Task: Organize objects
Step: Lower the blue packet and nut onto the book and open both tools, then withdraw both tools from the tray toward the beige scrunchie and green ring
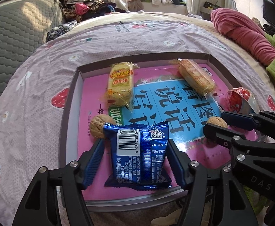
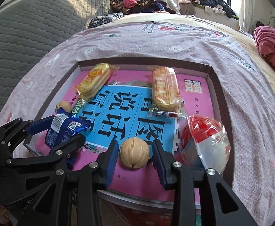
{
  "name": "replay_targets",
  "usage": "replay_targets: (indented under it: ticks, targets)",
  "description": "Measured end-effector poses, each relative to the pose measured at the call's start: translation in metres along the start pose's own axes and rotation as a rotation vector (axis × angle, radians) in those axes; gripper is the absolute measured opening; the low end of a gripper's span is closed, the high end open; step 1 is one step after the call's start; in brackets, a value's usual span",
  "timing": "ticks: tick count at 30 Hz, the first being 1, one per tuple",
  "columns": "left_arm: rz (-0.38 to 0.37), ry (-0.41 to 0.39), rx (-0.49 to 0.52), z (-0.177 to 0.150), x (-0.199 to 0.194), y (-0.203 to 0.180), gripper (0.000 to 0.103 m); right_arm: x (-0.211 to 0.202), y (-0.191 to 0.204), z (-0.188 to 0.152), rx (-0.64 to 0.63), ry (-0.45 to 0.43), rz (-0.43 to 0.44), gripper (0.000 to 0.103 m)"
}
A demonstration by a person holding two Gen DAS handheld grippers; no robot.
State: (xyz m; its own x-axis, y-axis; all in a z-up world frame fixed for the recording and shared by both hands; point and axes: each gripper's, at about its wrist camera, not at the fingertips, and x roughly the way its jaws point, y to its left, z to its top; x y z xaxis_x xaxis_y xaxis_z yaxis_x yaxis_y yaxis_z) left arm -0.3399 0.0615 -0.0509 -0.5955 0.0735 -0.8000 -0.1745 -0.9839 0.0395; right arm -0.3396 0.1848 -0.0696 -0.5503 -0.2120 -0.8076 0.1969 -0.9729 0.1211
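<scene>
The blue snack packet (image 1: 138,155) lies in the near left part of the shallow box (image 1: 71,98), back side up. Its foil back carries a white barcode label whose readable digits include "6 977700", a small QR code, and lines of white Chinese print too fine to read. The foil is glossy and creased, with crimped ends. The left gripper (image 1: 135,160) straddles this packet: its blue ribbed pads sit along both side edges, and the jaws stand at medium width. Firm clamping cannot be confirmed from either view.

A walnut (image 1: 100,125) rests touching the packet's far left corner. A second walnut (image 2: 134,153), pale tan with a visible seam, sits between the fingers of the right gripper (image 2: 134,157); the jaws are parted, with a gap on each side of the shell.

Just right of that walnut lies a clear-wrapped item (image 2: 205,143) printed red and white. Two yellow cracker packs (image 1: 120,83) (image 2: 165,88) lie at the far side of the box, well apart; their red print is not legible.

The box floor is covered by a pink book cover (image 2: 197,101) with a blue panel bearing large black Chinese characters, seen upside down. The box stands on a bedsheet (image 1: 43,75) printed with strawberries and flowers.
</scene>
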Motion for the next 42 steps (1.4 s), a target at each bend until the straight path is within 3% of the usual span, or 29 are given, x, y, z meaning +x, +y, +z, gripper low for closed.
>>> replay_targets:
  ticks: [8,12,17,23,28,35,42]
  targets:
    - [0.014,-0.027,-0.007,0.004,-0.012,0.005,0.078,-0.014,-0.005,0.005,0.036,-0.048,0.022,0.048]
    - [0.024,-0.043,-0.001,0.006,-0.020,0.006,0.080,-0.023,-0.006,0.007,0.049,-0.079,0.046,0.064]
    - [0.029,-0.063,0.002,0.007,-0.030,0.005,0.081,-0.033,-0.004,0.010,0.055,-0.113,0.071,0.069]
    - [0.046,-0.088,-0.005,0.010,-0.045,0.008,0.082,-0.055,0.003,0.013,0.047,-0.160,0.064,0.081]
    - [0.056,-0.121,-0.019,0.011,-0.061,0.012,0.094,-0.081,0.007,0.015,0.039,-0.223,0.057,0.090]
    - [0.059,-0.138,-0.043,0.004,-0.080,0.022,0.094,-0.121,0.013,0.014,0.032,-0.323,0.056,0.099]
    - [0.072,-0.171,-0.096,-0.007,-0.102,0.034,0.094,-0.154,0.016,0.004,0.036,-0.388,0.055,0.102]
